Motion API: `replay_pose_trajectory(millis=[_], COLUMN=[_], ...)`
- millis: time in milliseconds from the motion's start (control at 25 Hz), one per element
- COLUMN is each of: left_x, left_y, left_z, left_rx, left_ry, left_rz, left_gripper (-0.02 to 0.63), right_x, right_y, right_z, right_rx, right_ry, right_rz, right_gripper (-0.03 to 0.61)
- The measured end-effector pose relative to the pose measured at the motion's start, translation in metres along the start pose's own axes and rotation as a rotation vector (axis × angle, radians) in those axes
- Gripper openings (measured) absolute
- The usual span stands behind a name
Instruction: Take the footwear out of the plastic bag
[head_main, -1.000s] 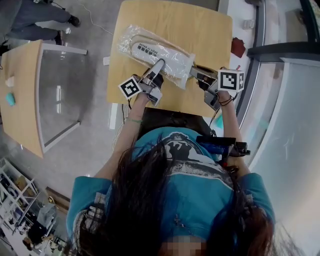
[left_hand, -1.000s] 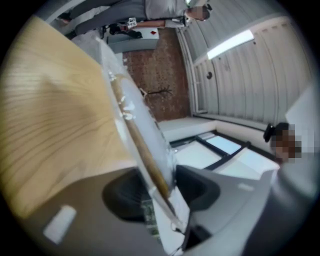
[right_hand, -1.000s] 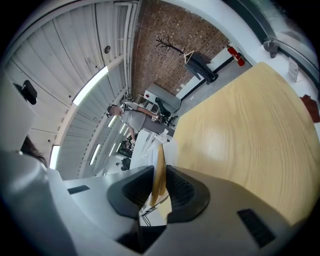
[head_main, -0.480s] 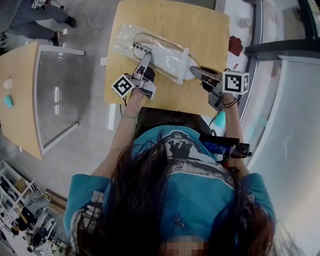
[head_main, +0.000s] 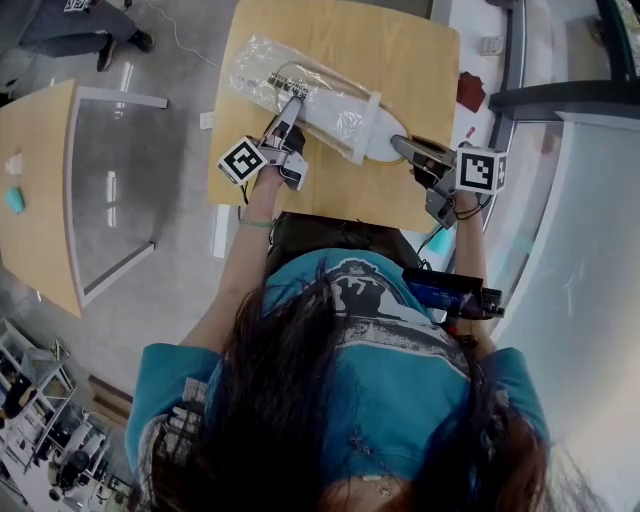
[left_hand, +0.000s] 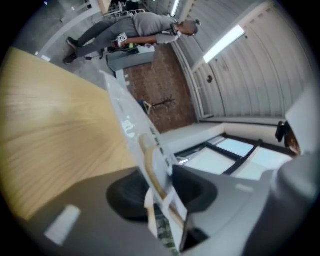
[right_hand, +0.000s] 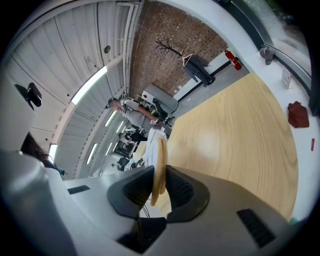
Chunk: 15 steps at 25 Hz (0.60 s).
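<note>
Step in hand: the pull-out itself, approx. halfway by my reckoning. The slipper (head_main: 386, 149) pokes its white end out of the bag's mouth on the side toward my right gripper (head_main: 403, 146). The rest of it lies inside the plastic bag (head_main: 256, 70), which runs away ahead of my left gripper (head_main: 290, 107) across the table (head_main: 350, 35).

Right gripper: jaws nearly together, clamped on the thin edge of the slipper. In the right gripper view the tan and white sole stands on edge btw. the two pads, both pressing on it, w/ bare table beyond the tips.

Left gripper: jaws have just been closing, now about mid-width. They pinch the bag, and through the film the tan rim of the slipper inside. Film and rim sit btw. the pads and touch both. The rest of the bag stretches out past the tips.

Next move, as I judge it:
- Hold the bag back w/ the left and draw the right away from it, along the slipper's length, so the sole slides out the mouth.
- Snag: the left pinch seems to catch the slipper as well as the film. It may need to ease or shift onto film only, else both come along together.
- Can't tell if a 2nd slipper is in there.
</note>
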<state>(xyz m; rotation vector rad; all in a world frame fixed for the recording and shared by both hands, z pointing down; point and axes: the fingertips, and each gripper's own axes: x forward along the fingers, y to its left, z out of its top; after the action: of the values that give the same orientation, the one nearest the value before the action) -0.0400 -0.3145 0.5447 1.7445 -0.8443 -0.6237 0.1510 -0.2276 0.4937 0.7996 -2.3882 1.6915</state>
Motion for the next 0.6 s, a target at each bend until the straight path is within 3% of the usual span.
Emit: replay_pose_trajectory(millis=[280,440,600], left_x=[-0.008,-0.016,-0.012], left_y=[0.022,0.034,0.041], left_z=[0.027,0.050,0.055], left_rx=[0.017,0.047,0.179], left_ry=[-0.064,-0.129,-0.080], left_rz=[0.099,0.194,0.280], left_gripper=[0.116,0.011,0.000], right_x=[-0.005,-0.015,-0.022], right_y=[-0.001,-0.005,-0.009], right_z=[-0.005,-0.004,-0.004], right_rx=[0.013,0.010,-0.004], right_ry=[0.008,-0.006,-0.010], right_rz=[-0.018,-0.044,-0.081], right_gripper=[0.074,0.074,0.074])
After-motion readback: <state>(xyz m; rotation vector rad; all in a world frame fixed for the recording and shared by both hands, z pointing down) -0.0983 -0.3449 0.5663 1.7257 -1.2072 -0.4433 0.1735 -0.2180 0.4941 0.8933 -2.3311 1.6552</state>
